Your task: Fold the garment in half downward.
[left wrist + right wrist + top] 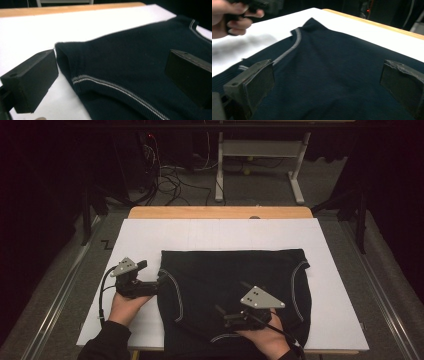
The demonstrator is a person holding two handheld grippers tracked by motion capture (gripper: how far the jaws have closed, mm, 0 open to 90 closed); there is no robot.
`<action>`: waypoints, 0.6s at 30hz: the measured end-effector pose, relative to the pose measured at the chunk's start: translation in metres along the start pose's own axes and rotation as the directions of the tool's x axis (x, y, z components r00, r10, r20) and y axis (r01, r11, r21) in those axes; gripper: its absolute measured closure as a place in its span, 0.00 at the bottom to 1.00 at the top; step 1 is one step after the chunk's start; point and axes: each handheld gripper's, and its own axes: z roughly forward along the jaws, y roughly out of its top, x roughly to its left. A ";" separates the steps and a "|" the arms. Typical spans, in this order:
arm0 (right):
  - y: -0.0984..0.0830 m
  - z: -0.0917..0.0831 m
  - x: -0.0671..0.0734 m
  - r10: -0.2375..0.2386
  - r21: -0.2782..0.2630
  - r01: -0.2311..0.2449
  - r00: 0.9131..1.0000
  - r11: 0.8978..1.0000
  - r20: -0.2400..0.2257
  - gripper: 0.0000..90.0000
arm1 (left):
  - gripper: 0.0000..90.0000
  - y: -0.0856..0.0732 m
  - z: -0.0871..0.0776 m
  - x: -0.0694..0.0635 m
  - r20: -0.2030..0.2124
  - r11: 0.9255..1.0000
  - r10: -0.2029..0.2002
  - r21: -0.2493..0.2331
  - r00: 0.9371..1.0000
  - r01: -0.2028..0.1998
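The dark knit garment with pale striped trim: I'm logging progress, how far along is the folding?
The dark knit garment with pale striped trim already lies folded into a rectangle on the white board. Both the left gripper and right gripper are open at it, gripping nothing. Further folds look outstanding.

Dim room, bright sheet, soft blur

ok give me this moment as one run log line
item: dark garment flat on white board | left hand-held gripper: open, at garment's left edge | right hand-held gripper: open, over garment's near part | nothing gripped
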 end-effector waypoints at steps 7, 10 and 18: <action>0.004 0.011 0.029 -0.020 0.001 0.020 0.998 1.000 -0.062 0.00 | 0.00 0.003 -0.002 0.001 -0.016 1.000 -0.015 0.002 1.000 0.015; 0.007 0.013 0.039 -0.027 -0.005 0.027 0.997 1.000 -0.070 0.00 | 0.00 0.005 -0.002 0.003 -0.021 1.000 -0.025 0.003 0.999 0.025; 0.006 0.016 0.046 -0.024 0.001 0.024 0.996 1.000 -0.084 0.00 | 0.00 0.007 0.013 0.004 -0.049 1.000 -0.016 -0.002 0.999 0.016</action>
